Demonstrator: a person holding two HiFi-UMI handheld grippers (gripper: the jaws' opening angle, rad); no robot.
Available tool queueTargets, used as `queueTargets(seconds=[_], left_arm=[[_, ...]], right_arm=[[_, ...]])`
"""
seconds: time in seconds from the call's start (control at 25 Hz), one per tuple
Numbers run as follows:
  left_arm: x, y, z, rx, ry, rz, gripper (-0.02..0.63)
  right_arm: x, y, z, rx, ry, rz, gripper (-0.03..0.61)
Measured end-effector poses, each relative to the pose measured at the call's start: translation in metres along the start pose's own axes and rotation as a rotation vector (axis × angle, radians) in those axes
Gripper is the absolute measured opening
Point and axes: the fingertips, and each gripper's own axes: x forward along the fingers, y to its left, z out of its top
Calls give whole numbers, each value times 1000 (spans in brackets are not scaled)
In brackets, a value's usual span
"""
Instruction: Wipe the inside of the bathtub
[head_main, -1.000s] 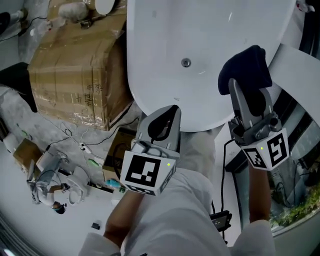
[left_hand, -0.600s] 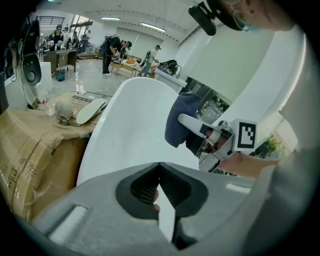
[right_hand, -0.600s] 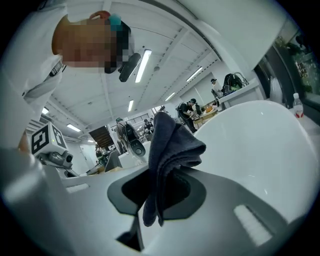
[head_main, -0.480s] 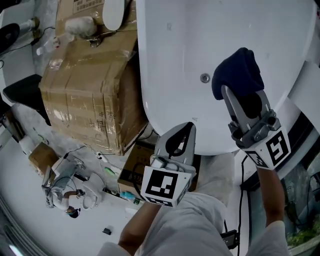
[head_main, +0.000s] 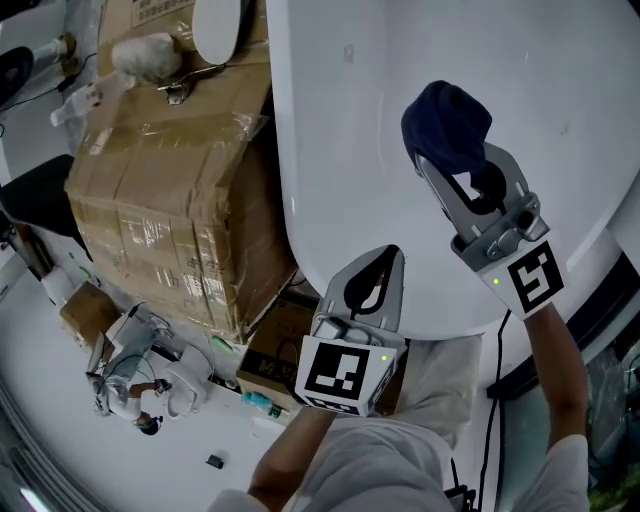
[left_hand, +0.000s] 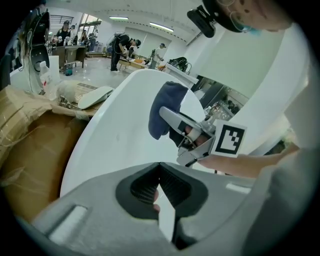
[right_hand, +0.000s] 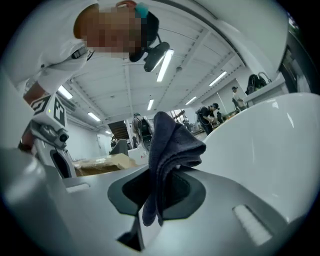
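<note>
Above the bathtub (head_main: 340, 150), at two o'clock, the right gripper (head_main: 436, 165) pointed forward, jaws grasping a dark cloth (head_main: 445, 115). Only the left gripper view showed the left gripper (left_hand: 160, 166) with jaws clenched, empty.

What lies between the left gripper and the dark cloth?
Only bare bathtub surface separates left gripper and cloth, as the head view shows.
</note>
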Motion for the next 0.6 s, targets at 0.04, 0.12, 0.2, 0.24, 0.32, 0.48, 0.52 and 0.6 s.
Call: queueTargets(seconds=[0.04, 0.12, 0.2, 0.24, 0.32, 0.48, 0.52, 0.6], left_arm=[[4, 5, 0, -2, -2, 4, 0], [11, 13, -1, -2, -7, 9, 0], [18, 19, -4, 5, -1, 11, 0], [21, 23, -5, 7, -1, 13, 0], [28, 31, -7, 3, -4, 17, 0], [38, 45, -14, -10, 0, 25, 0], [40, 47, -16, -19, 7, 30, 0], [49, 51, -17, -35, 13, 33, 0]], right_arm=[[5, 0, -6, -38, 6, 4, 46], [16, 1, -19, -92, 28, 23, 46], [26, 1, -31, -109, 41, 52, 44], [31, 1, -37, -116, 47, 68, 44], [42, -3, -48, -132, 60, 88, 44], [65, -12, -61, -139, 42, 85, 44], [69, -14, -65, -131, 40, 84, 44], [76, -21, -72, -134, 49, 80, 43]])
